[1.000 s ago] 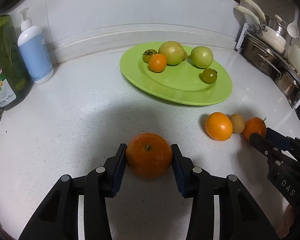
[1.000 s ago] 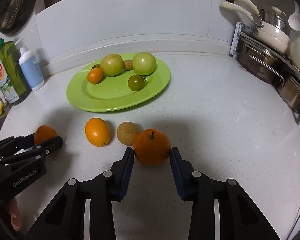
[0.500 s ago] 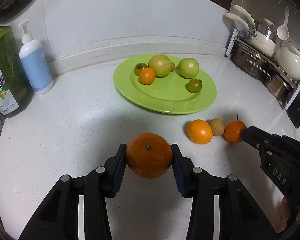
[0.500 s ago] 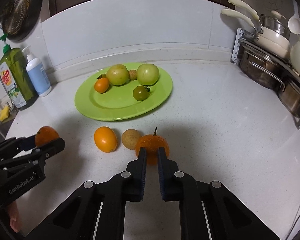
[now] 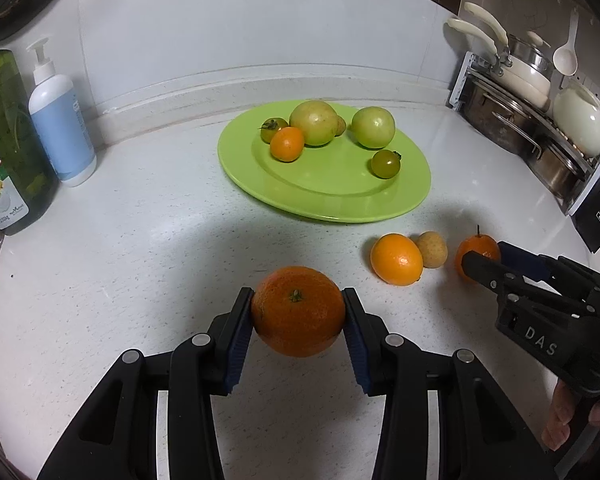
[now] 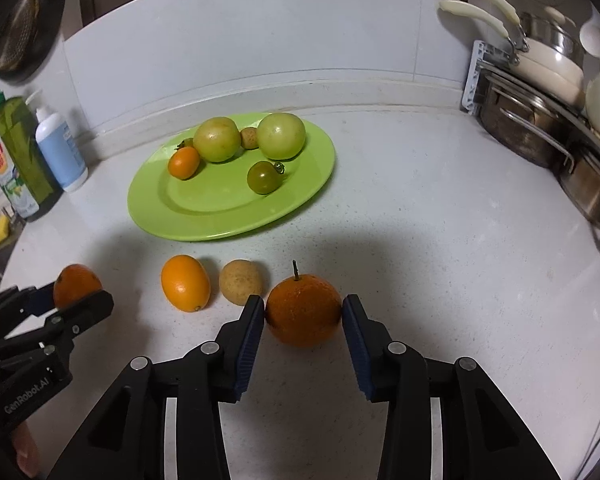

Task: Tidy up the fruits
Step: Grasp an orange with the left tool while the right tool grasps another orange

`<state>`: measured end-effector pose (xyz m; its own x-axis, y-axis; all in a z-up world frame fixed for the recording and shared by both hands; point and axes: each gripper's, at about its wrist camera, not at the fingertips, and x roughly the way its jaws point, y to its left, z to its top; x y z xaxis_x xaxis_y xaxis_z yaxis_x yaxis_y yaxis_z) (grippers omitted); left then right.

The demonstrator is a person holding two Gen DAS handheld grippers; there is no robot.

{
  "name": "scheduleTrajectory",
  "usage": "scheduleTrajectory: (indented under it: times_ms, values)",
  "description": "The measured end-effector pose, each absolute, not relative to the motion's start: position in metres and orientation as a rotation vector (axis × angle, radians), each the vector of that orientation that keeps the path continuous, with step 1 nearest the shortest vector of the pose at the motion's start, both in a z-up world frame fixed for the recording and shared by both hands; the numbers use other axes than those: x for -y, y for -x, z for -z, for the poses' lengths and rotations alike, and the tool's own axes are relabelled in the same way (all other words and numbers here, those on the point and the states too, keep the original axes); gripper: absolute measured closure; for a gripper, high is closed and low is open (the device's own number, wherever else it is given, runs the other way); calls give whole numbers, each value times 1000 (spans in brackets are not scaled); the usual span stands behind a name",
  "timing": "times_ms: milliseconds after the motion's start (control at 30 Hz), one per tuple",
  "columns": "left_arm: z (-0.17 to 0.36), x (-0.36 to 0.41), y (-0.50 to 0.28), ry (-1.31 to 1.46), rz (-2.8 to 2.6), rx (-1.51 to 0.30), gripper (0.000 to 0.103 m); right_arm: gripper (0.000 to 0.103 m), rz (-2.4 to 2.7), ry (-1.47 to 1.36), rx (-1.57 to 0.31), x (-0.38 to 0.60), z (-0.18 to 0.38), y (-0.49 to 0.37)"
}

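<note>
My left gripper [image 5: 298,300] is shut on a large orange [image 5: 296,312] and holds it just above the white counter; in the right wrist view it [image 6: 74,294] sits at the far left. My right gripper [image 6: 303,308] has its jaws opening, one on each side of a stemmed orange [image 6: 303,310] that rests on the counter, with the pads close against its sides. A smaller orange [image 6: 185,282] and a brown round fruit [image 6: 241,281] lie just left of it. Behind them, the green plate [image 6: 204,216] carries two pale green fruits, two small dark green ones, a small orange and a brown fruit.
A blue pump bottle [image 5: 62,128] and a green dish-soap bottle [image 5: 4,148] stand at the back left. A rack of pots and pans [image 5: 532,120] lines the right edge. A hand [image 5: 560,428] grips the right gripper's handle. Bare counter lies between the plate and the bottles.
Half a second ago my right gripper's jaws were shut just short of the stemmed orange; now they stand apart on either side of it. The left gripper keeps its grip on the large orange.
</note>
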<state>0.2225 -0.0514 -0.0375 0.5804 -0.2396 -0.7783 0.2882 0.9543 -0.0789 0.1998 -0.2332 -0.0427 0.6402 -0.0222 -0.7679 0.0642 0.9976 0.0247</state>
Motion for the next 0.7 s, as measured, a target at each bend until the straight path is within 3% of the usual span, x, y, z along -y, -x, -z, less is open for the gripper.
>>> scheduleTrajectory:
  times_ms: [367,700]
  values:
    - [31,62,-221,-70,333,-894,60,61,29,-119,-912,243,54,-204]
    - [13,67,-226,-102,369,-865,60,61,-32,-96,-837,232,18,-204]
